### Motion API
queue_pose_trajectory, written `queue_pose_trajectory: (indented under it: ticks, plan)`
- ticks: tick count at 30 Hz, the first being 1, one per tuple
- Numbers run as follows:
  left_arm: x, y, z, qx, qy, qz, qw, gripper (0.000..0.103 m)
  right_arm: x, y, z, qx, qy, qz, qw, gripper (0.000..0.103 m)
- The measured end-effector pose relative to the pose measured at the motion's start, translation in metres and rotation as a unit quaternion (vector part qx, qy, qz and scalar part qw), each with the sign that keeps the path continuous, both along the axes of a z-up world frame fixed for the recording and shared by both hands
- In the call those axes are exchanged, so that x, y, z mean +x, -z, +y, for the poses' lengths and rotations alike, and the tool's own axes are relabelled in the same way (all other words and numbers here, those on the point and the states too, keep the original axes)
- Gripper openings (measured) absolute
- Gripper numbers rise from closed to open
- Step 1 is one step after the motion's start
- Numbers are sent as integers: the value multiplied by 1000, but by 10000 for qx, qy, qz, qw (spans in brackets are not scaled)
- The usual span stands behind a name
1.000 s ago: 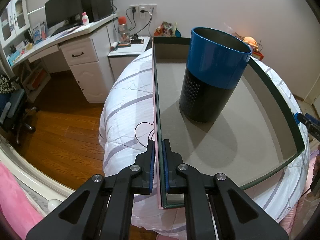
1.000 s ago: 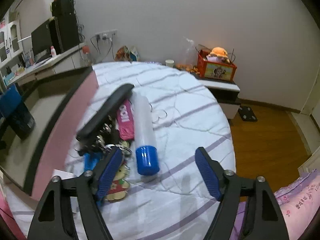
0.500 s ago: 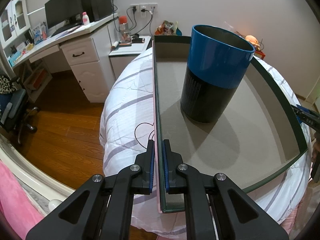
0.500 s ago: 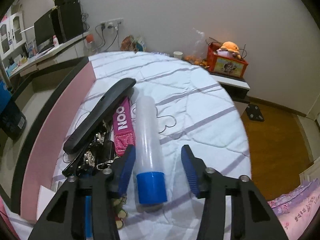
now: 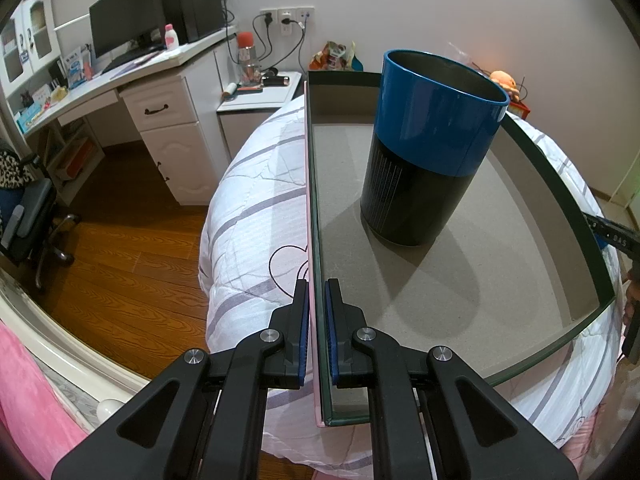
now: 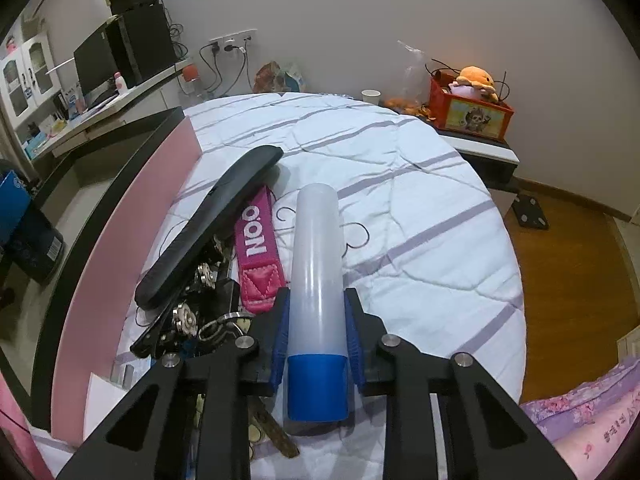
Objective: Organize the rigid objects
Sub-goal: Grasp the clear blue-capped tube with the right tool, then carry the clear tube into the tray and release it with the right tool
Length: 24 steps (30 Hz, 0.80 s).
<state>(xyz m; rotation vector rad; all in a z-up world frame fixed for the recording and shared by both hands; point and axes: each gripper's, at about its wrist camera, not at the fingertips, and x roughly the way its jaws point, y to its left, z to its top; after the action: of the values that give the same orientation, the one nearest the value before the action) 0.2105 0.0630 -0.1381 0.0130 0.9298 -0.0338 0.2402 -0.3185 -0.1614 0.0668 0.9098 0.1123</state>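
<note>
One item is already stowed: a blue-and-black cylindrical can (image 5: 428, 152) stands upright, centre right of frame, inside the shallow grey-floored box with a pink outer wall (image 5: 316, 216). The left gripper (image 5: 316, 332) is clamped on that box wall. The right gripper (image 6: 316, 332) is closed around a translucent white plastic tube with a blue cap (image 6: 316, 280), lying on the striped white bedspread (image 6: 400, 200) at lower centre. A long black case (image 6: 208, 224), a pink fabric strap (image 6: 256, 244) and a tangle of keys (left of the tube) are left, it is judged, to be sorted.

Matte black grippers (image 5: 316, 322), blue ribbed jaws, 4 silver screws each.
</note>
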Motion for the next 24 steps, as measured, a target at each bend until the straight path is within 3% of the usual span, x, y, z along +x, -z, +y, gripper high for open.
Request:
queue_pose_trajectory:
  ticks: [9, 24]
  plan:
    - [0, 0, 0, 4, 5, 5, 10000, 7, -20, -3, -9, 10, 338, -69, 9994, 25]
    - [1, 0, -1, 2, 3, 8, 10000, 7, -27, -17, -6, -77, 392, -237, 9989, 26]
